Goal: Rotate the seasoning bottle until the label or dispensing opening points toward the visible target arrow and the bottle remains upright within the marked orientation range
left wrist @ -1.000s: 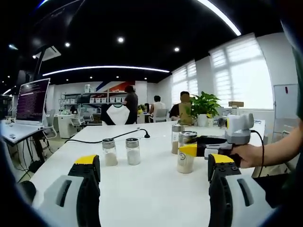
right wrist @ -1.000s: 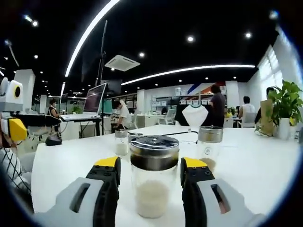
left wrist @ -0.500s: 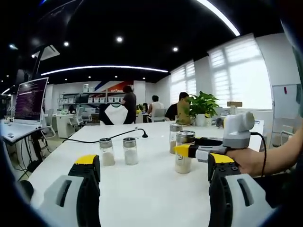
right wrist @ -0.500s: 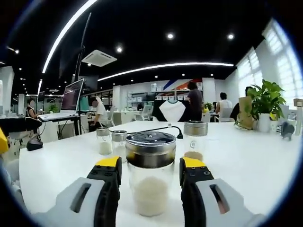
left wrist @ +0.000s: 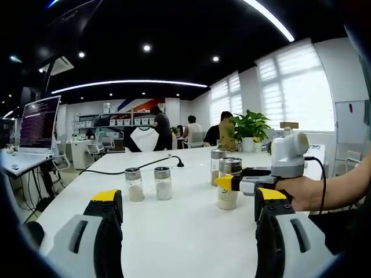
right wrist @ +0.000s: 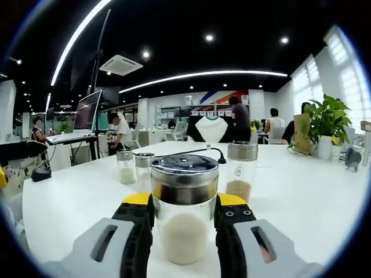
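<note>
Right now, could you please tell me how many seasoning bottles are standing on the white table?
4. One glass, metal-lidded seasoning bottle stands between the right gripper jaws; a second behind it to the right; a pair side by side to its left. Others may be hidden.

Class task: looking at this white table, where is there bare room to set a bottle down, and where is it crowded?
Free: the white table between the left gripper and two small glass shakers; also right of the brown-filled jar. Crowded: around the steel-lidded glass seasoning bottle in the right gripper, with those jars close behind.
</note>
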Demonstrator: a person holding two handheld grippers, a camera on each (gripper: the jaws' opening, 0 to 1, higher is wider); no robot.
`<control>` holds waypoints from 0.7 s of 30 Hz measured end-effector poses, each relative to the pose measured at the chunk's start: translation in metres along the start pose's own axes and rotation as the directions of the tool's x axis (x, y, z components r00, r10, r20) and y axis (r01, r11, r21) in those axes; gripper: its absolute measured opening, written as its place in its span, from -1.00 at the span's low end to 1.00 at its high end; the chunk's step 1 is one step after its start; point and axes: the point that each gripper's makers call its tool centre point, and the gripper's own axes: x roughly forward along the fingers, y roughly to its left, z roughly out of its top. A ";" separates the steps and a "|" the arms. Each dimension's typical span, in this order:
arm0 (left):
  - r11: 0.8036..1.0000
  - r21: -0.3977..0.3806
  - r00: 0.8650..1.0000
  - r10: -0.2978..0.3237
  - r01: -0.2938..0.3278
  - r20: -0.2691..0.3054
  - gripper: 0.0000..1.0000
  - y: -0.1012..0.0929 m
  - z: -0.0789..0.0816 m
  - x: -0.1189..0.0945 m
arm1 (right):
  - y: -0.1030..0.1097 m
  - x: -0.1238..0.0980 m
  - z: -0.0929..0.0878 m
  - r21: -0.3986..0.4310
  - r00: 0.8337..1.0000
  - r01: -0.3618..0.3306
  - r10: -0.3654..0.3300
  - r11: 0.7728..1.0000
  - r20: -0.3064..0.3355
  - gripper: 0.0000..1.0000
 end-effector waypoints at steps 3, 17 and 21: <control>1.000 0.002 1.000 -0.004 0.004 0.001 0.99 0.000 0.000 0.001 | 0.000 0.000 -0.001 0.000 1.000 -0.003 0.003 1.000 0.005 -0.22; 1.000 0.010 1.000 -0.012 0.012 0.016 0.99 -0.004 0.005 0.001 | 0.002 0.001 -0.002 0.003 1.000 -0.019 0.019 1.000 0.010 -0.22; 1.000 0.010 1.000 -0.014 0.014 0.012 0.99 -0.004 0.004 0.001 | 0.003 0.001 -0.002 -0.010 0.999 -0.029 0.029 1.000 0.017 -0.22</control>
